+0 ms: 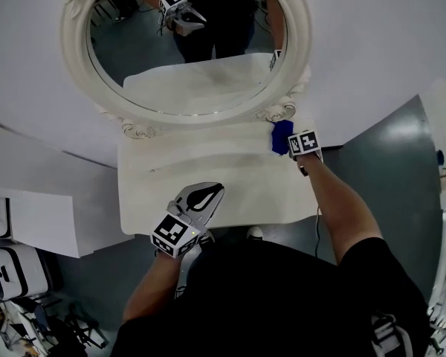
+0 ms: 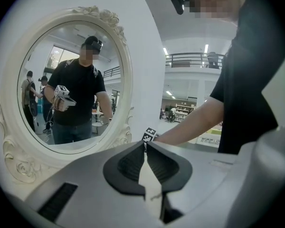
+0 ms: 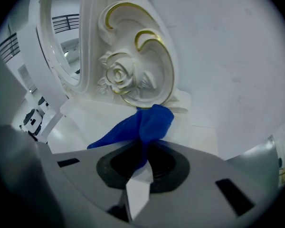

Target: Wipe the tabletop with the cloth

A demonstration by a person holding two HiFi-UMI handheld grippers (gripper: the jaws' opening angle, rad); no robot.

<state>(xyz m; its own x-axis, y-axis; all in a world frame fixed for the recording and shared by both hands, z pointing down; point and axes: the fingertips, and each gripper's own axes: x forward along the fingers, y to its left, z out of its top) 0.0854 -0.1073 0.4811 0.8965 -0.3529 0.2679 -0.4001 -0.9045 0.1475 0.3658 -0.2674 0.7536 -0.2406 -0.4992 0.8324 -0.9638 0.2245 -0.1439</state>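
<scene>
Blue cloth [image 3: 143,125] is gripped in your right gripper [image 3: 143,152], whose jaws are pressed together on its bunched middle. The cloth rests on the white tabletop [image 1: 208,173] at the far right corner, just beside the carved foot of the mirror [image 1: 70,43] (gilt scrolls and a rose on white). Your left gripper [image 2: 145,145] is over the near part of the tabletop, jaws closed tip to tip with nothing between them.

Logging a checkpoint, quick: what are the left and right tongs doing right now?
Left tongs: closed, nothing between them.
Right tongs: closed on the blue cloth.
</scene>
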